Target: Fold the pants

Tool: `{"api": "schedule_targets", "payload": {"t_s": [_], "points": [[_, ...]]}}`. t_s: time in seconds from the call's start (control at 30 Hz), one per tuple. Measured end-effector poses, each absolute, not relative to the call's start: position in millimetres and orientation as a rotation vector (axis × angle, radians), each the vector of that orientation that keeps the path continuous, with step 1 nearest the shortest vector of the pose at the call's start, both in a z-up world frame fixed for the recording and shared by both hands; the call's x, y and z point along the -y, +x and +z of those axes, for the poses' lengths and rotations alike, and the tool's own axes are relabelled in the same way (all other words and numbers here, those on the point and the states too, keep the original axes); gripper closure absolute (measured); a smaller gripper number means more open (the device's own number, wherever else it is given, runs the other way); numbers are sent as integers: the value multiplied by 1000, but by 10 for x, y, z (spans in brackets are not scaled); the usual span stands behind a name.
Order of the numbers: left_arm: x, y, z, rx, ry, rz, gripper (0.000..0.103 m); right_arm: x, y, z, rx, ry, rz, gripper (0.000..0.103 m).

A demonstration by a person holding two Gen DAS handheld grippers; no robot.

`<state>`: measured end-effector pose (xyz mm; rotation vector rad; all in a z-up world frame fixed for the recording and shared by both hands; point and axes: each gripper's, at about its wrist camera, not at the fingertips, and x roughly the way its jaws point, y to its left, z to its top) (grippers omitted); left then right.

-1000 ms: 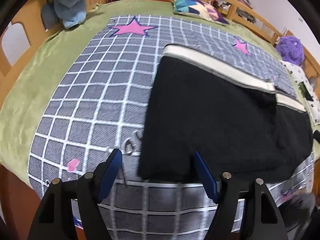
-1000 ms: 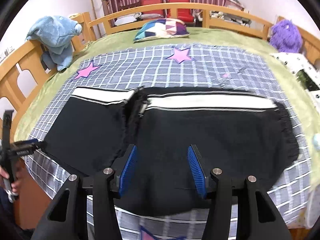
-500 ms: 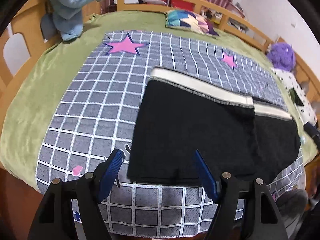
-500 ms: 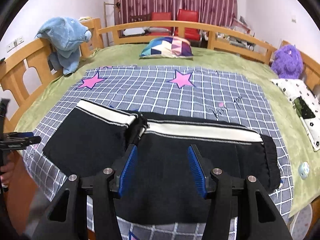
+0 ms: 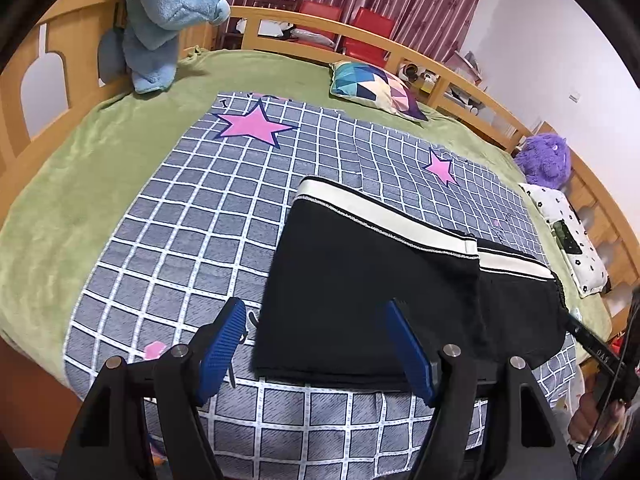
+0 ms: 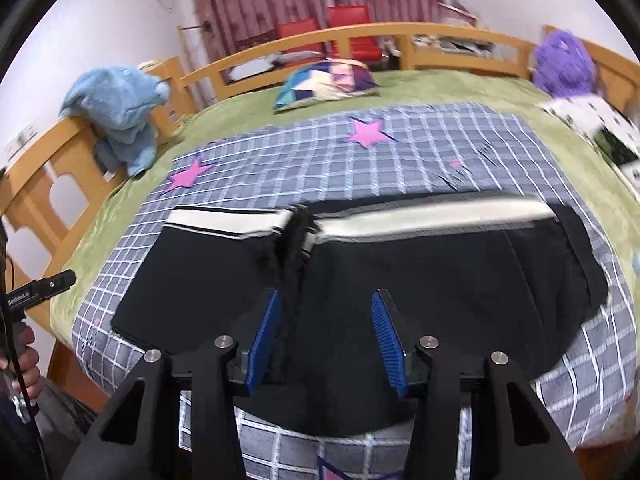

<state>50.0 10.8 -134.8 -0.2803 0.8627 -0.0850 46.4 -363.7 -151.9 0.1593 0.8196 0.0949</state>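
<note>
Black pants [image 5: 372, 280] with a white stripe along the far edge lie folded flat on a grey checked blanket [image 5: 192, 216]. They also show in the right wrist view [image 6: 420, 264]. One folded end overlaps the wider part. My left gripper [image 5: 316, 344] is open and empty, held back above the near edge of the pants. My right gripper [image 6: 324, 340] is open and empty, above the near middle of the pants. Neither touches the cloth.
The bed has a green cover [image 5: 68, 184] and wooden rails [image 5: 460, 80]. A blue plush toy [image 5: 164, 12] hangs on the left rail. A patterned cushion [image 5: 376, 88], a purple plush [image 5: 544, 160] and a white spotted pillow [image 5: 568, 236] lie around the blanket.
Both grippers have drawn back and up from the pants, so more of the bed shows. The pants lie as before. The right wrist view has swung and is blurred.
</note>
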Motion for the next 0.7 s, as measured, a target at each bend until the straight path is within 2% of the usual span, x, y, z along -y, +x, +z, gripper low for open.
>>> {"api": "schedule_targets", "payload": {"t_s": [0.2, 0.37, 0.7], "points": [[-180, 572, -1661, -885, -342, -101, 33, 4192, 207, -1804, -836, 170, -62, 55], [-264, 585, -1870, -891, -437, -132, 32, 4774, 55, -2045, -831, 284, -166, 55], [-473, 702, -2354, -968, -572, -103, 32, 5430, 216, -2520, -833, 488, -235, 54]]}}
